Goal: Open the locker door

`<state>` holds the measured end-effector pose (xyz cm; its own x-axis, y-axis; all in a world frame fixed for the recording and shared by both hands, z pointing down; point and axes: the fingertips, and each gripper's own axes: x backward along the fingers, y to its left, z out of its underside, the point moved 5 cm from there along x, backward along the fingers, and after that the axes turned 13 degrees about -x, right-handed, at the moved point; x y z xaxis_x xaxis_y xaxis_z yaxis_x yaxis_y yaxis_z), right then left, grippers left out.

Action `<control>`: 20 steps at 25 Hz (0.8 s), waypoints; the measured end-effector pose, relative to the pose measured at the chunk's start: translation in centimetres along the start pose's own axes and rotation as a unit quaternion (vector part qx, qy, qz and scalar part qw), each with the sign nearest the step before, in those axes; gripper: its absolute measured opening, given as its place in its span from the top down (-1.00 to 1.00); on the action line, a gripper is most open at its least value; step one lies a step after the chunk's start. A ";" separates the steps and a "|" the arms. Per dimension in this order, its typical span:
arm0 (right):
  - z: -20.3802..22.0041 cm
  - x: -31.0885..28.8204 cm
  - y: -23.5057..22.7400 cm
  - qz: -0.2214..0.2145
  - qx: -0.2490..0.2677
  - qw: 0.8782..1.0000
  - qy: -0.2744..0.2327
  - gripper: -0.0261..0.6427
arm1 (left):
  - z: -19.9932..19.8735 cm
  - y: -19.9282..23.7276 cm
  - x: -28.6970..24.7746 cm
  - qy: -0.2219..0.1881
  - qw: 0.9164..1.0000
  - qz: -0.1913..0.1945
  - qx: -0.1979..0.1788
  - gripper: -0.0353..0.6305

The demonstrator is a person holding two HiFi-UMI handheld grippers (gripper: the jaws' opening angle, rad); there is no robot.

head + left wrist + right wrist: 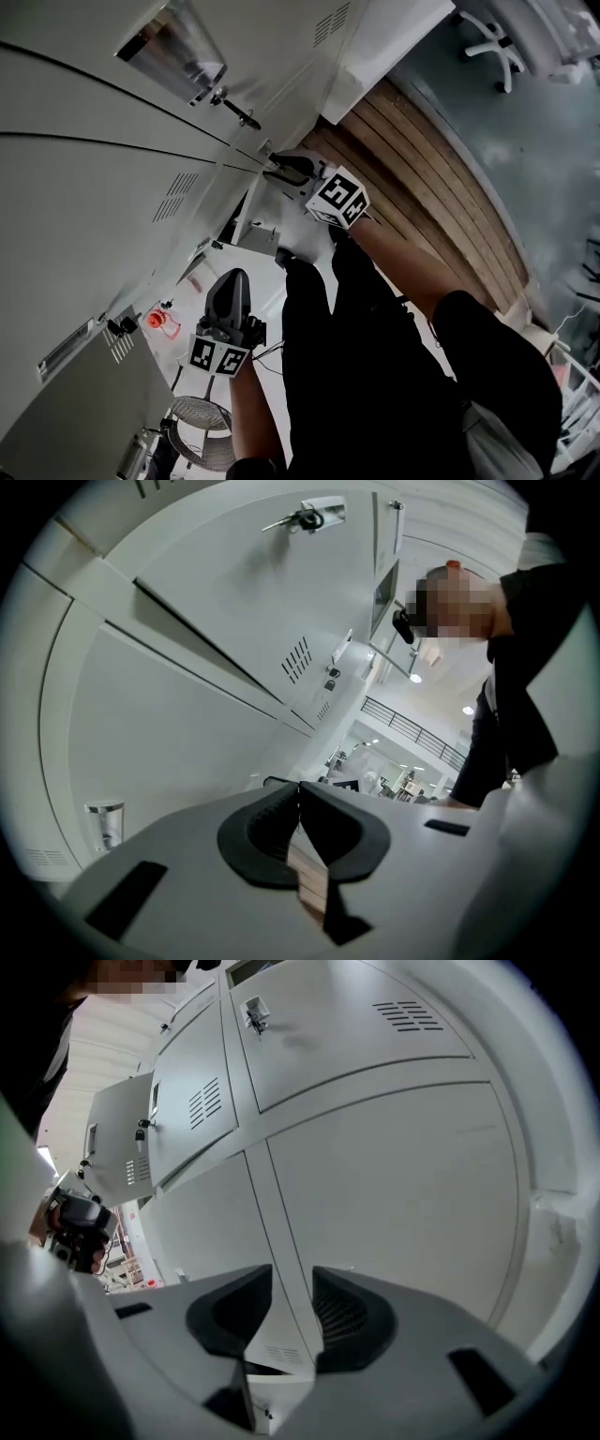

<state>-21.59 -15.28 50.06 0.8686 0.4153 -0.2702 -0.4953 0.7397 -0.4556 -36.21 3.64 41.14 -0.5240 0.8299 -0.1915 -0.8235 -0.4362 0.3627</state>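
**A:** Dark clothing [375, 375] on the person fills the near part of the head view. What is the biggest thing past it?

**B:** Grey lockers [84, 197], a whole bank running down the left side. A run of wooden planks [441, 159] lies to their right.

**A:** And the locker door?

**B:** 1 locker door [117, 1152] stands angled out from the bank, at the left of the right gripper view. It has a slotted vent and a dark lock. The doors straight ahead of that gripper sit flush and closed.

**A:** How are the tongs?

**B:** The right gripper [292, 1274] faces the bank with its 2 jaws spread wide and nothing held. Through the gap you see only the upright strip [267, 1232] between 2 lower doors, well beyond the pads.

**A:** The other one?

**B:** The left gripper [298, 787] is nearer the person and clear of the lockers. Its jaws are pressed together, pad against pad, with nothing between them.

**A:** Smallest thing?

**B:** A key [302, 519] sticking out of an upper door, far up in the left gripper view.
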 end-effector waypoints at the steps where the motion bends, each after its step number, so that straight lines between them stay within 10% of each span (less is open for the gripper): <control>1: 0.3 -0.4 -0.3 0.001 0.000 1.000 0.000 0.54 | 0.3 0.2 -0.1 0.003 1.000 0.000 0.001 0.84; 20: 3.9 -4.5 -4.4 0.004 0.032 0.999 0.001 0.53 | 7.6 0.7 -2.7 0.042 0.997 0.048 0.034 0.84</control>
<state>-23.28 -18.34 56.58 0.8649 0.4196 -0.2753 -0.4999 0.7686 -0.3991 -33.79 3.75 48.83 -0.6184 0.7520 -0.2282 -0.7537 -0.4852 0.4433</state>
